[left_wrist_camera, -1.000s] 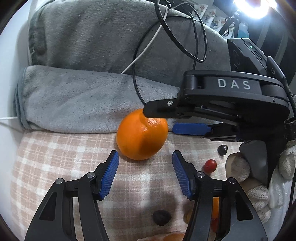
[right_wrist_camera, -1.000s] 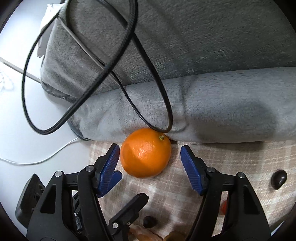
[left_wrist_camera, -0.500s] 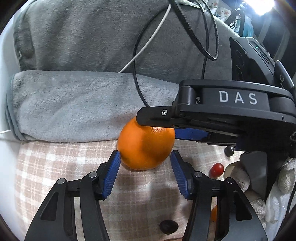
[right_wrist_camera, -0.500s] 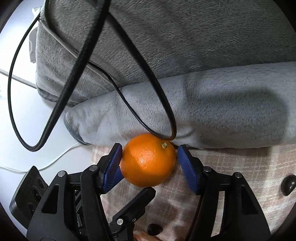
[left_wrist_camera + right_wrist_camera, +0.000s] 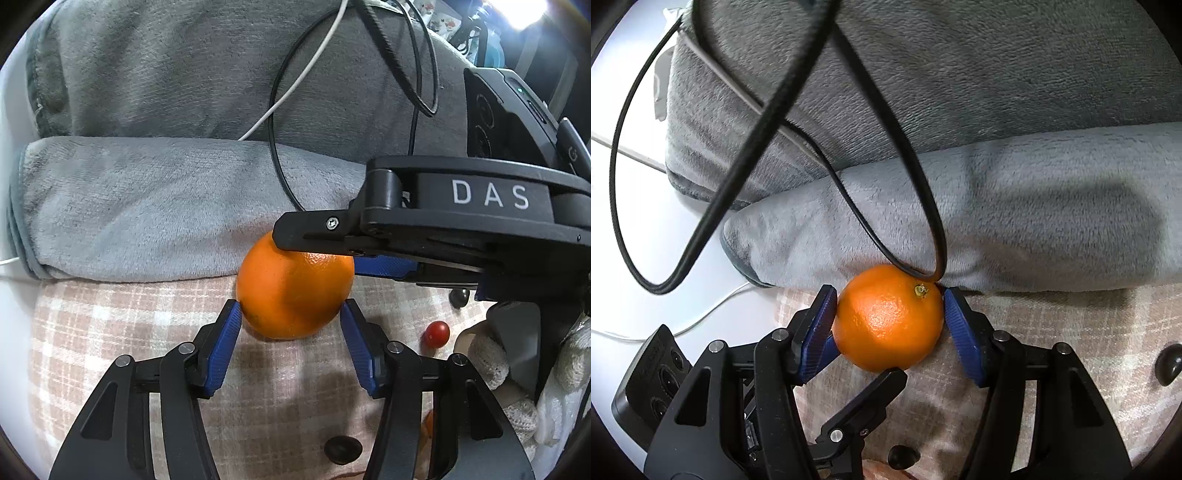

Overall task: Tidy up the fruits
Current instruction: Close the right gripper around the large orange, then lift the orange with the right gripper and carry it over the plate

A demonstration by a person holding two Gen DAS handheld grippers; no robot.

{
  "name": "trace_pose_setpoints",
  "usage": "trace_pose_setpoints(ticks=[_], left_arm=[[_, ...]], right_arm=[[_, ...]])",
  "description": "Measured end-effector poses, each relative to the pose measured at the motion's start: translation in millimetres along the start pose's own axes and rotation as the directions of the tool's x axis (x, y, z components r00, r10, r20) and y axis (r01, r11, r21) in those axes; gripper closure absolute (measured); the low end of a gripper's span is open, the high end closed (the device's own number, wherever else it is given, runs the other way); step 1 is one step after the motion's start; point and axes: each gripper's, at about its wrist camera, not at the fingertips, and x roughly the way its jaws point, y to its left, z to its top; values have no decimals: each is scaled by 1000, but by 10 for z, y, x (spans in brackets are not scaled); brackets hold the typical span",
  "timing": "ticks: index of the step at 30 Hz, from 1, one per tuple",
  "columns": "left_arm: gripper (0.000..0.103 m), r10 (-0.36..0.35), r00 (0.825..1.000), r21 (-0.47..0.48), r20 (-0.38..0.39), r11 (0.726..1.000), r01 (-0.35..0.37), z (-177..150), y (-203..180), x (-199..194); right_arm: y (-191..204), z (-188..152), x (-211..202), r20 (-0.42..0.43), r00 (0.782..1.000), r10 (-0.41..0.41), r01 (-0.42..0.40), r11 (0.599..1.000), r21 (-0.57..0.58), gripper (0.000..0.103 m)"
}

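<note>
Plaid cloth [image 5: 110, 332]; gripper-hidden orange [image 5: 291, 295] top

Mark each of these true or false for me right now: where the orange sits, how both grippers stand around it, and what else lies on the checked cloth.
1. The orange rests on the checked cloth against the grey blanket. True.
2. The right gripper has a blue pad on each side of the orange. True.
3. The left gripper is shut on a cherry tomato. False: it brackets the orange; the small red fruit lies apart on the cloth.
4. The orange's stem end faces the left wrist camera. False: it shows in the right wrist view.
5. A black cable hangs down behind the orange. True.
</note>
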Motion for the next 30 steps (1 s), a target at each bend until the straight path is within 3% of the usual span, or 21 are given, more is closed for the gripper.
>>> trace_pose_setpoints(ticks=[12,30], left_arm=[[48,-7,1000,26,23,1000,6,-250,-193,-136],[48,-27,993,89,113,996,17,-671,-624,-659]], right_arm=[[29,-124,-164,17,1000,-3,3,1000,-2,41],[52,-618,-928,98,995,0,6,998,-57,41]])
